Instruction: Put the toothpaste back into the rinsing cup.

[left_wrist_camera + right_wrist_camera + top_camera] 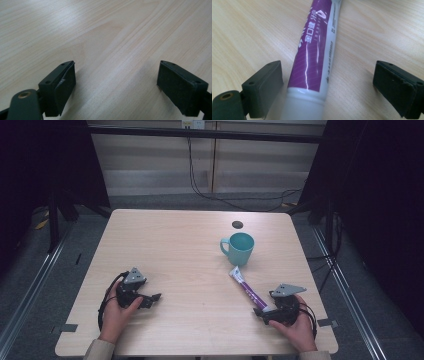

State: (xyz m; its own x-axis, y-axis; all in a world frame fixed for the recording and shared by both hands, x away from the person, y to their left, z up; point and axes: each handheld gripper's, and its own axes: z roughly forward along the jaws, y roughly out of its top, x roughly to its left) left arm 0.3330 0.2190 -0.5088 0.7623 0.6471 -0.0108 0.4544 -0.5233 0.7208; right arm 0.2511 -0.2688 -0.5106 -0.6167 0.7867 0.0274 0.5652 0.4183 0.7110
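A purple and white toothpaste tube point(246, 289) lies flat on the wooden table point(180, 250), slanting from near the teal mug point(238, 248) down toward my right gripper point(263, 312). In the right gripper view the tube point(314, 57) runs between the two black jaws, cap end nearest the camera; the jaws stand wide apart and neither pad touches it, so my right gripper point(327, 85) is open. At the table's front left rests my left gripper point(152, 298), held by a hand. Its jaws are spread with only bare wood between them, as the left gripper point(116, 82) view shows.
A small dark round hole point(237, 224) sits in the tabletop behind the mug. Cables trail on the floor beyond the far edge. Dark frames stand at both sides of the table.
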